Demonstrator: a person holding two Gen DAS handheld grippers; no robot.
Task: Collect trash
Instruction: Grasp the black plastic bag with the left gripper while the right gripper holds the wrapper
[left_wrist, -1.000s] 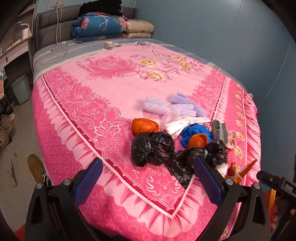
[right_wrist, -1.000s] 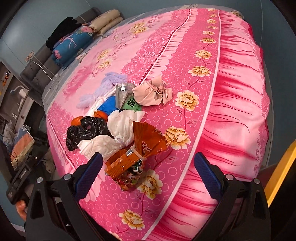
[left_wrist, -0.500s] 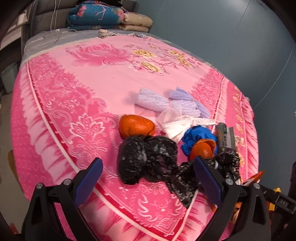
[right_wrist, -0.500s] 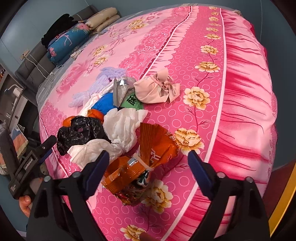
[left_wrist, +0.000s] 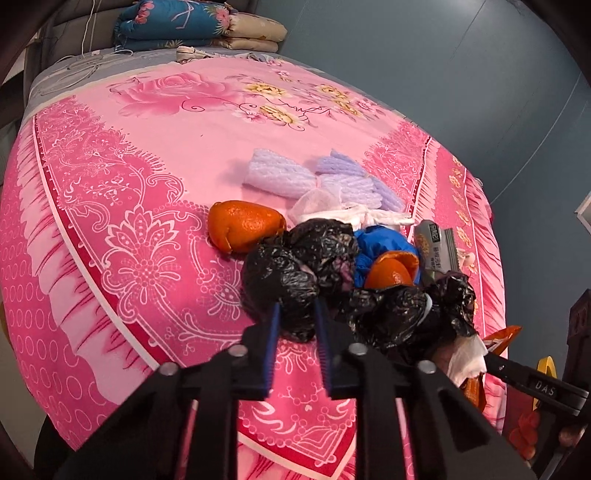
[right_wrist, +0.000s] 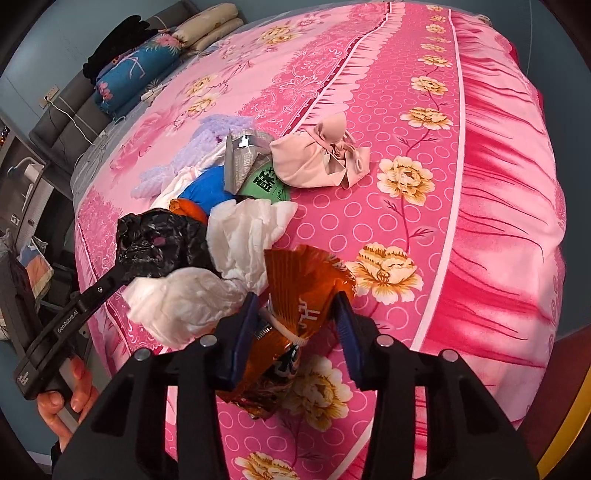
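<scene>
- The left gripper (left_wrist: 295, 319) has its jaws clenched on the near lobe of a crumpled black plastic bag (left_wrist: 295, 273) lying on the pink floral bed (left_wrist: 147, 184).
- The right gripper (right_wrist: 297, 319) has its jaws narrowed around an orange snack wrapper (right_wrist: 306, 291); whether both blue pads actually press it, I cannot tell.
- Just left of the right jaws lies crumpled white tissue (right_wrist: 207, 295).
- Just beyond the left jaws, past the bag, sit an orange peel (left_wrist: 243, 225), a blue wad (left_wrist: 384, 243) and a silver packet (left_wrist: 436, 247).
- Farther ahead lies lilac foam netting (left_wrist: 314, 177).
- Ahead of the right jaws sits a knotted beige cloth bundle (right_wrist: 317, 158).
</scene>
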